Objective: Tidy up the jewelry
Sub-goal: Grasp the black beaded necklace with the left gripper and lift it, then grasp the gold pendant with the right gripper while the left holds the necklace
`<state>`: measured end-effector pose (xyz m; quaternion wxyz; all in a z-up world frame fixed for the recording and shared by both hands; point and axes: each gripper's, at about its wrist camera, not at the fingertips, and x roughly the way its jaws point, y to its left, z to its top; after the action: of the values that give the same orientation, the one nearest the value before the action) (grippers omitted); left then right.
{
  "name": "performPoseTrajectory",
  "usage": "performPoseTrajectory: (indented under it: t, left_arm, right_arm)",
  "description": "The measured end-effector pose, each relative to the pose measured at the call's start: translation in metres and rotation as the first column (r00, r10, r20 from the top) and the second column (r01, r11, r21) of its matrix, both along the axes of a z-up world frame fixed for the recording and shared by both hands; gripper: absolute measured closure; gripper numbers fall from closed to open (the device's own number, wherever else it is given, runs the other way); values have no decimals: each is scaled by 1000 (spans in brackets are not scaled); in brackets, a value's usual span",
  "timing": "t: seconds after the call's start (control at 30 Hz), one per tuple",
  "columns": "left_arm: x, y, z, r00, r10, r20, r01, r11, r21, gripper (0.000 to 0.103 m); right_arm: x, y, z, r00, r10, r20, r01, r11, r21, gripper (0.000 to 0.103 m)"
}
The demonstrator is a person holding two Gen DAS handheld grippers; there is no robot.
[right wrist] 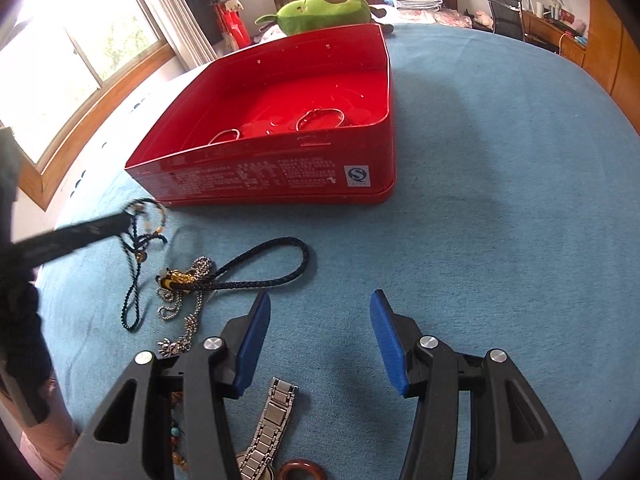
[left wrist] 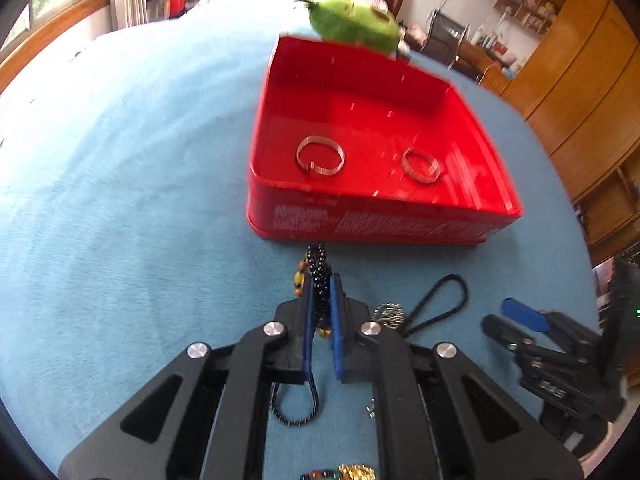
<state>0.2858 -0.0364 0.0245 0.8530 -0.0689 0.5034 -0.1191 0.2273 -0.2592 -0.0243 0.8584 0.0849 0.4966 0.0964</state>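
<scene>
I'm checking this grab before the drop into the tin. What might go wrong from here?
1. The left gripper pinches only part of the black bead bracelet; its cord loop dangles behind the fingers and may snag on the red tin wall.
2. The dangling strand hangs close to the braided black cord and silver chain, so it might drag them along.

Each tool, left (left wrist: 321, 296) and right (right wrist: 318, 312), has black angular linkage arms, round silver screws and blue ribbed pads (right wrist: 387, 338).
</scene>
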Motion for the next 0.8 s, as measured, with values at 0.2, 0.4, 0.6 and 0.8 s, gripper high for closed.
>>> performPoseTrajectory:
  t: [0.2, 0.4, 0.6, 0.8]
  left_arm:
    - [-19, 8, 38, 997, -2, 80, 5, 999, -37, 97]
    - [-46, 15, 69, 984, -5, 176, 16, 998, -61, 97]
    - [-68, 29, 64, 982, 10, 191, -2, 999, -41, 97]
    - [-62, 60, 41, 989, 62, 138, -54, 997, -62, 97]
  right_arm:
    - [-1, 0, 2, 1000, 4, 1, -4, 1000, 7, 51]
    - [-6, 6, 5, 1000, 24, 14, -24, 1000, 9, 51]
    - [-8, 20, 7, 999, 48, 2, -48, 998, 31, 51]
    - [-11, 42, 8, 997, 80, -7, -80, 996, 33, 51]
